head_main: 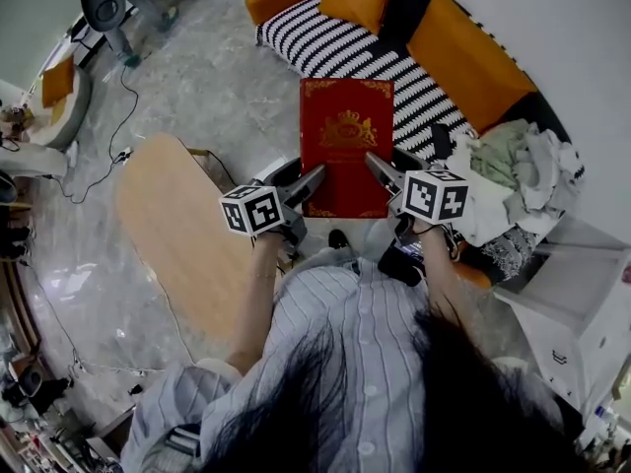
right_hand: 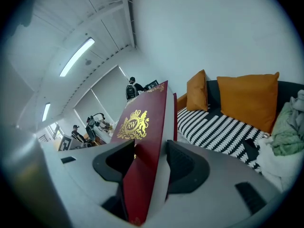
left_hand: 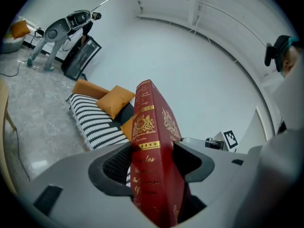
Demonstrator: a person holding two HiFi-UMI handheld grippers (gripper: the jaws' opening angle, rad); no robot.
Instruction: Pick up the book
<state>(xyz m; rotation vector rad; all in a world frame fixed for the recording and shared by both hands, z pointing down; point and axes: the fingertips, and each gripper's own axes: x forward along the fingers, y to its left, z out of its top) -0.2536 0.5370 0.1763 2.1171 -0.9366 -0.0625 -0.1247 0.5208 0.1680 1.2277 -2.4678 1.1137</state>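
Closest to you are your two grippers, one on each near corner of the single red book (head_main: 345,141). Your left gripper (head_main: 308,187) has its two jaws clamped on the book's near left corner, across the spine. Your right gripper (head_main: 385,173) has its two jaws clamped on the near right corner, across the page edge. The book hangs clear of the floor between them, and its gold-crested front cover faces up at you. Below the book and to its left lies one pale wooden tabletop (head_main: 177,230). To the book's right stands one white shelf unit (head_main: 582,294), and a little farther off, one heap of crumpled clothes (head_main: 518,161). Under and beyond the book's far edge runs one black-and-white striped sofa seat (head_main: 335,52). Past it, two orange cushions (right_hand: 197,90) (right_hand: 249,98) lean against the dark sofa back.
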